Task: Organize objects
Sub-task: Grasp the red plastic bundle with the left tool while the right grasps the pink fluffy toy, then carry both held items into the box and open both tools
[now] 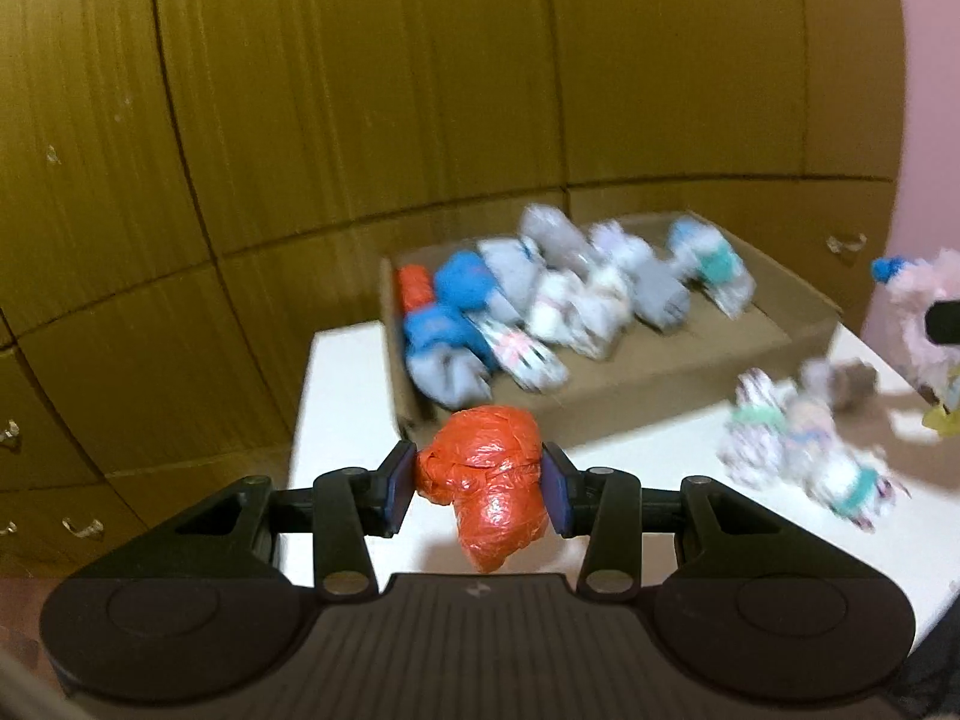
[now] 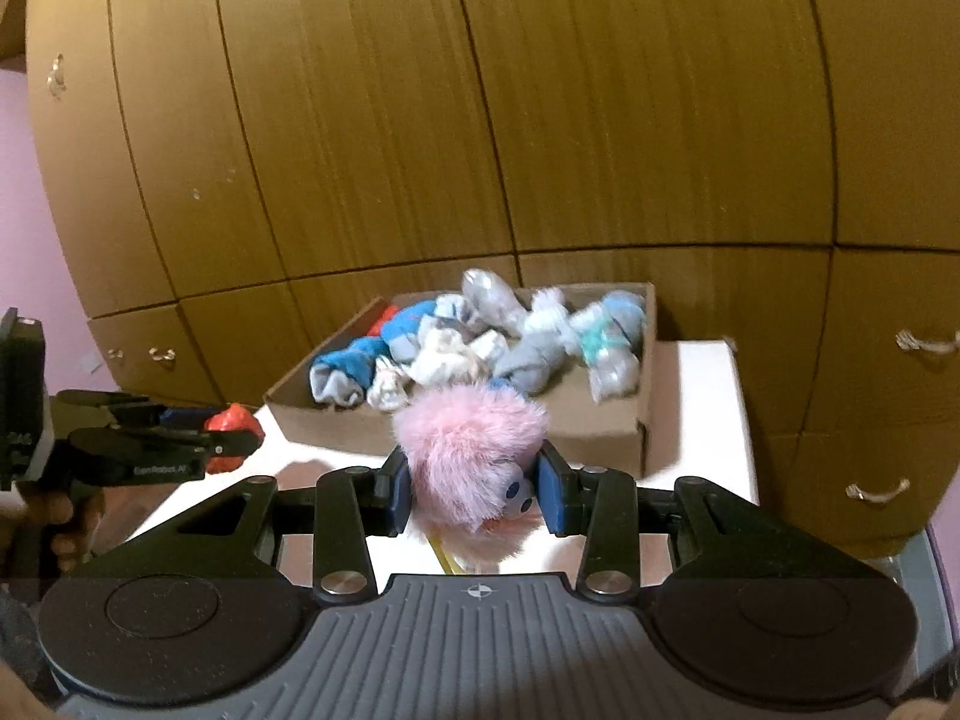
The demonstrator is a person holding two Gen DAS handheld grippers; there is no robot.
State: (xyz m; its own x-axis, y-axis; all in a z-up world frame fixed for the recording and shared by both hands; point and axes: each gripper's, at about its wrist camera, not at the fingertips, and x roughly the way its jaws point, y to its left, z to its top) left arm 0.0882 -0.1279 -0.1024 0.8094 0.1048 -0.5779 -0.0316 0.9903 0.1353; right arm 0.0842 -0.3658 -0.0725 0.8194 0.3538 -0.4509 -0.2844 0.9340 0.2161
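My left gripper (image 1: 478, 483) is shut on an orange wrapped bundle (image 1: 486, 480) and holds it above the white table (image 1: 342, 372), just in front of the cardboard box (image 1: 630, 384). The box holds several blue, grey and white wrapped bundles (image 1: 558, 300). My right gripper (image 2: 474, 489) is shut on a pink fluffy toy (image 2: 471, 450) with blue eyes, in front of the same box (image 2: 480, 438). The left gripper with the orange bundle (image 2: 231, 426) shows at the left of the right wrist view. The pink toy (image 1: 924, 312) shows at the right edge of the left wrist view.
Several loose wrapped bundles (image 1: 804, 450) lie on the table right of the box front. Brown wardrobe doors and drawers (image 1: 360, 90) stand close behind the table. A pink wall (image 1: 936, 120) is at the right.
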